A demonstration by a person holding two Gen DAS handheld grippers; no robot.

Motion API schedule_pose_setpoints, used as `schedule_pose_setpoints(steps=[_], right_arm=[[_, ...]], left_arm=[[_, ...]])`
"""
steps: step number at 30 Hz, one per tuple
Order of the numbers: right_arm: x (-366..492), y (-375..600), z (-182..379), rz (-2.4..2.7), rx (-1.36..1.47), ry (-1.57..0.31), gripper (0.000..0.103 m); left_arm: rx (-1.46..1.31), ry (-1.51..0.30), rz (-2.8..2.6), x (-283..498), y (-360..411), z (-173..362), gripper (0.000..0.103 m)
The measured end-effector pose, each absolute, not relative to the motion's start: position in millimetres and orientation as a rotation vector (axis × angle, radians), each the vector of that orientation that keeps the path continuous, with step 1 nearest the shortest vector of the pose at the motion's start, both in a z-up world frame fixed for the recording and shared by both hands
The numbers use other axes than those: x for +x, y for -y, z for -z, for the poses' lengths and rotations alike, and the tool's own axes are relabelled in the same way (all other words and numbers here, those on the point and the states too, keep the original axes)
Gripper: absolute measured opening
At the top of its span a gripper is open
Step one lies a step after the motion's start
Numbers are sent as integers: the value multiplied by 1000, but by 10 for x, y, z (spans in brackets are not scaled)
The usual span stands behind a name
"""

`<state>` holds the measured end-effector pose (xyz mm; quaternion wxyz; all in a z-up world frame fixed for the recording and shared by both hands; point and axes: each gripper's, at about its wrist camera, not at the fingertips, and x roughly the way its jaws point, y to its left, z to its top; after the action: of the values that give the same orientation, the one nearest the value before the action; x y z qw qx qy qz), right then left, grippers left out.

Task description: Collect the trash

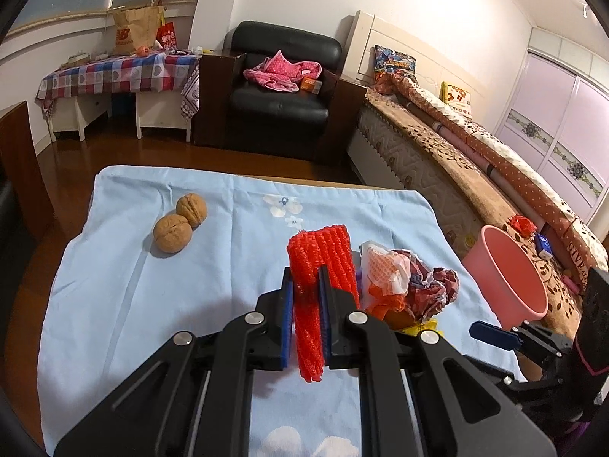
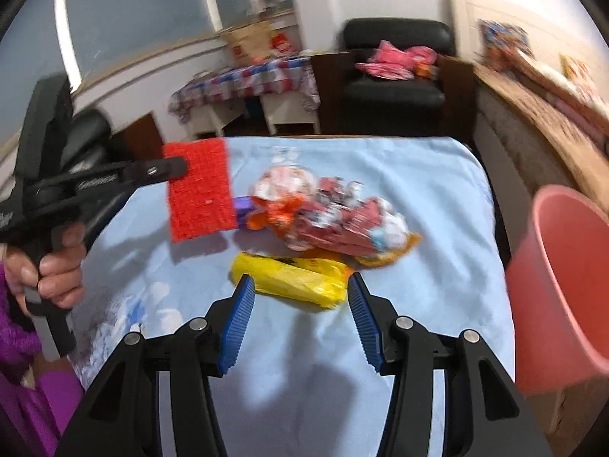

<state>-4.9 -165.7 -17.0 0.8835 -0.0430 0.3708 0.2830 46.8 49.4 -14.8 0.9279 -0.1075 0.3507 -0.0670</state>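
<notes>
My left gripper (image 1: 307,285) is shut on a red foam net sleeve (image 1: 323,259) and holds it above the blue cloth (image 1: 152,304); the sleeve also shows in the right wrist view (image 2: 200,190). A pile of crumpled wrappers (image 1: 403,282) lies just right of it, also in the right wrist view (image 2: 335,213). My right gripper (image 2: 300,285) is open, its blue pads on either side of a yellow wrapper (image 2: 293,280). A pink bin (image 1: 510,274) stands at the table's right edge, seen also in the right wrist view (image 2: 563,285).
Two walnuts (image 1: 179,224) lie on the cloth at the far left. A bed (image 1: 475,160) runs along the right, a black armchair (image 1: 281,87) and a checked-cloth table (image 1: 121,76) stand behind.
</notes>
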Motion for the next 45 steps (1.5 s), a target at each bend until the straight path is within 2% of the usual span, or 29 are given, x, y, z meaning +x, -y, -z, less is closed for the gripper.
schedule_pose_setpoints(steps=[8,13,14,15,16,18,21,23,36,45], right_arm=[[-17,1104,336,-746,-501,-793,50],[40,982,474,-731,-646,-750,49],[65,979,506,-729,-667,-746,46],[85,975,537,-726,-681,-746,37],[104,979,561,-726,-687,-746,33],[151,1017,565,-729,-651,-763,20],[226,1124,536,-742,-559,-798,10],[256,1219,486,-756,-468,-827,7],[149,1802,24,-776,20,-815,6],[-89,2050,-320,-652,18,-755,6]], left_arm=[[-238,-724,129,367,-540,145,11],[-248,-738,107,314,-603,173,11],[-250,-741,104,312,-614,176,11],[-252,-744,101,306,-623,181,11],[-256,-746,98,304,-633,182,11],[-262,-747,96,302,-645,174,11],[-254,-741,97,291,-623,139,11],[-248,-739,100,293,-598,119,11],[-209,-721,140,259,-314,-32,11],[-153,-704,157,293,-31,-151,11]])
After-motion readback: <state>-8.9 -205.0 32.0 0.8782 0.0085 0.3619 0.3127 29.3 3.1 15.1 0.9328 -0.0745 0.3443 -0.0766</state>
